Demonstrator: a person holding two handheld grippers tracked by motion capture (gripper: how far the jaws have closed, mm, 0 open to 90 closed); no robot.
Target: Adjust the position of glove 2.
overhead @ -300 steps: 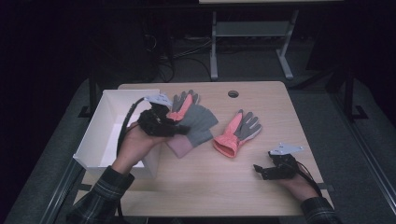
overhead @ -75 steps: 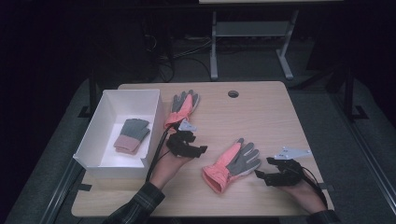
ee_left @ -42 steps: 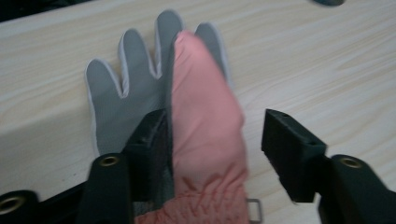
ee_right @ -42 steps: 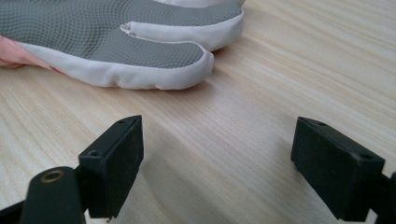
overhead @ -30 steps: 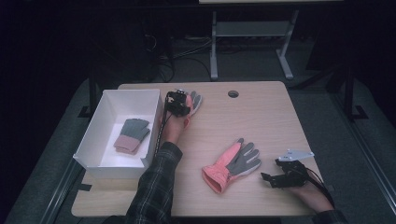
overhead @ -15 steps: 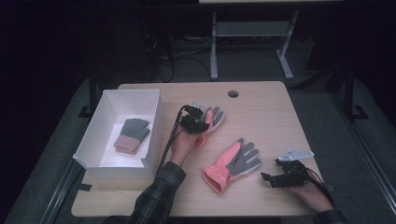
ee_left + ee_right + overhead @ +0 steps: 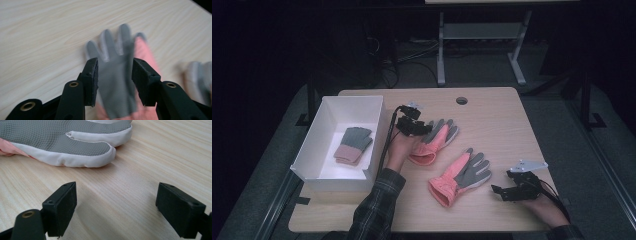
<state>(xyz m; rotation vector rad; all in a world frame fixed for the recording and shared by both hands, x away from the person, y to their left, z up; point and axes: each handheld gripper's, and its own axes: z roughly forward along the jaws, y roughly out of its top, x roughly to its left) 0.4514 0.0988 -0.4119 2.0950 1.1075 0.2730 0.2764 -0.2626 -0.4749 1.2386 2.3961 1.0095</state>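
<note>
A light wood-grain table (image 7: 512,130) with rounded corners and a round cable hole (image 7: 461,100) near its far edge stands on grey carpet in a dark room. Beyond the far edge are a tangle of cables on the floor and the legs of a pale metal stand (image 7: 477,45). No brand, label or writing can be read anywhere.

At the table's left side sits a white open box (image 7: 324,120), and a folded grey and pink glove (image 7: 353,145) lies inside it. Near the middle of the table lies a pink glove with a grey palm (image 7: 434,141), fingers pointing to the far right. A second pink and grey glove (image 7: 460,177) lies nearer and to the right, just beside the first.

The left gripper (image 7: 416,126) hovers over the first glove's palm. Its jaws have just been opening and now stand partly apart, with the glove lying below and between them in the left gripper view, not pinched. The right gripper (image 7: 507,192) rests low at the near right of the table, jaws wide apart and holding nothing, close to the second glove's fingers, with bare wood between the pads.
</note>
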